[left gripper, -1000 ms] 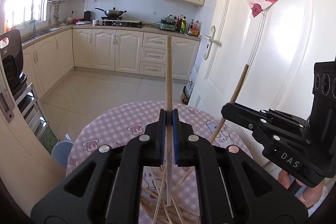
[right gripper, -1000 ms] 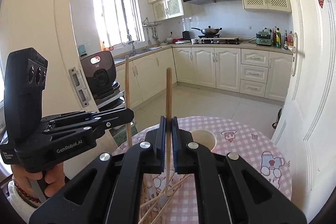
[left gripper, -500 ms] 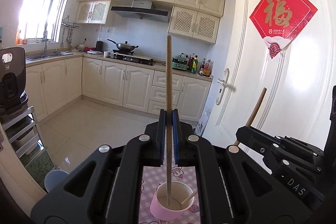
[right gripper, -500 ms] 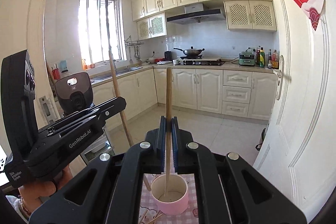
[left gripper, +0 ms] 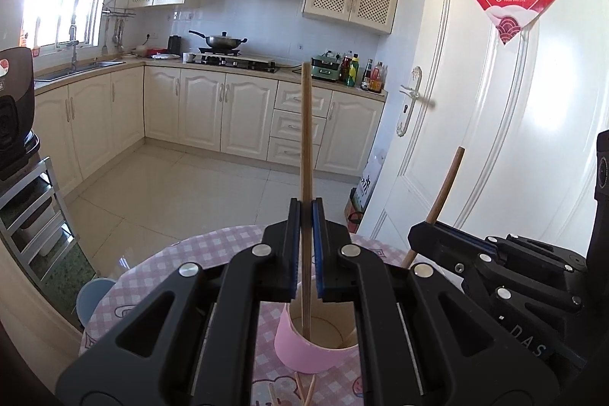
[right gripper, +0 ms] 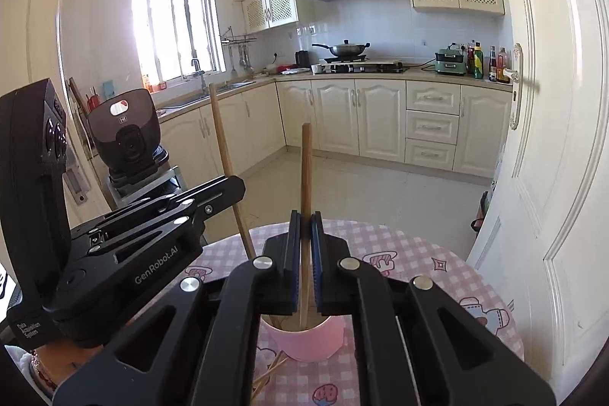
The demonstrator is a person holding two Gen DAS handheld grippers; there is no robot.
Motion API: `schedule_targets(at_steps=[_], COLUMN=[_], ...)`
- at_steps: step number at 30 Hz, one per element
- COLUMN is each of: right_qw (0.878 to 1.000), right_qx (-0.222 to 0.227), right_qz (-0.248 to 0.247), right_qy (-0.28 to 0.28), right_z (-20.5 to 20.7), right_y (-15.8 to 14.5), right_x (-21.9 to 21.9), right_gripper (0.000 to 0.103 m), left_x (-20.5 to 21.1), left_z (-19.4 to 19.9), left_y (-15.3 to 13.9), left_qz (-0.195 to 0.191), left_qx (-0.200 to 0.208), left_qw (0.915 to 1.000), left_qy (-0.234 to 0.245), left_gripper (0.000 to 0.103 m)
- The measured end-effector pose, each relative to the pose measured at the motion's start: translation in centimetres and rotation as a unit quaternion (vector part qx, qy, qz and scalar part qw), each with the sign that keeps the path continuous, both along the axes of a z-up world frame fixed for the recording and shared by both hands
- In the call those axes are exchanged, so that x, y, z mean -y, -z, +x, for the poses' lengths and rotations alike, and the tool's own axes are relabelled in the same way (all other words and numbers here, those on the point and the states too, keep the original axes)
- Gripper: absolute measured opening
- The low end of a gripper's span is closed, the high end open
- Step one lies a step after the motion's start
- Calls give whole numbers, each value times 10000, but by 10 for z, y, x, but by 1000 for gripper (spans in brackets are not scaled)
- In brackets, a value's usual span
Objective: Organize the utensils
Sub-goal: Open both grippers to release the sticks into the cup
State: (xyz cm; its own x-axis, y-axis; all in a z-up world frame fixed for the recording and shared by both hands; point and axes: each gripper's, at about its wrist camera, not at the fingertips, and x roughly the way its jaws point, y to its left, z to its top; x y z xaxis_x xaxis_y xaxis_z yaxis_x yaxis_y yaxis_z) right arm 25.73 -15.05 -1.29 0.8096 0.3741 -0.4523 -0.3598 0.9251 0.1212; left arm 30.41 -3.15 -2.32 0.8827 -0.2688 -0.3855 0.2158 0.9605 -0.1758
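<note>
Left tongs (left gripper: 306,246) clench one upright chopstick (left gripper: 306,139); right tongs (right gripper: 305,253) clench another chopstick (right gripper: 305,170). Both tips sit inside the pink cup (left gripper: 304,354) at 6 o'clock.

We pinch one chopstick (right gripper: 305,177) upright in our right gripper (right gripper: 305,253), its lower end inside the pink cup (right gripper: 312,341).

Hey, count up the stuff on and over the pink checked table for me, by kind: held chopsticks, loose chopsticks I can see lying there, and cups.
Held chopsticks: 2, one in the left tool and one in the right tool, both dipping into the cup
Loose chopsticks visible on the tablecloth: at least 2; more may be hidden
Pink cup: 1
Total: 5
</note>
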Motion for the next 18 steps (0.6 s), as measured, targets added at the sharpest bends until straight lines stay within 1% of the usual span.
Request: schedule_targets(at_steps=[3, 6, 7, 8, 9, 10, 11, 13, 15, 16, 17, 18], right_qw=[10000, 9998, 9997, 9997, 9996, 9996, 9995, 9994, 9995, 9995, 9995, 9996], right_qx=[-88, -202, -223, -237, -252, -255, -264, -279, -252, -248, -227, -194], right_qz=[20, 55, 64, 77, 92, 101, 138, 174, 164, 173, 168, 161], right_qy=[16, 23, 37, 52, 53, 97, 82, 84, 96, 91, 125, 154], right_z=[1, 3, 3, 2, 2, 1, -1, -5, -10, -13, -16, -18], right_y=[5, 8, 8, 8, 8, 7, 9, 8, 5, 5, 3, 2], right_x=[-2, -1, -1, -1, -1, 0, 2, 2, 2, 2, 2, 2], right_gripper=[4, 5, 6, 6, 7, 7, 8, 8, 12, 19, 27, 31], left_x=[-2, -2, -2, -1, -1, 0, -2, -4, -6, -8, -11, -12], left_z=[-3, -4, -5, -7, -10, -13, -17, -21, -24, -27, -32, -35], left_y=[5, 10, 10, 11, 11, 11, 10, 9, 7, 5, 4, 2], left_qz=[-17, -15, -11, 50, 102, 165, 202, 132, 159, 161, 149, 137], left_qx=[2, -171, -206, -245, -246, -204, -129, -212, -264, -231, -192, -176], left_qw=[10000, 9998, 9996, 9995, 9994, 9996, 9997, 9996, 9995, 9996, 9997, 9997], left_qy=[30, 137, 173, 183, 206, 141, 51, 118, 25, -8, -31, -49], left_gripper=[7, 8, 11, 23, 48, 57, 62, 62, 63, 66, 71, 73])
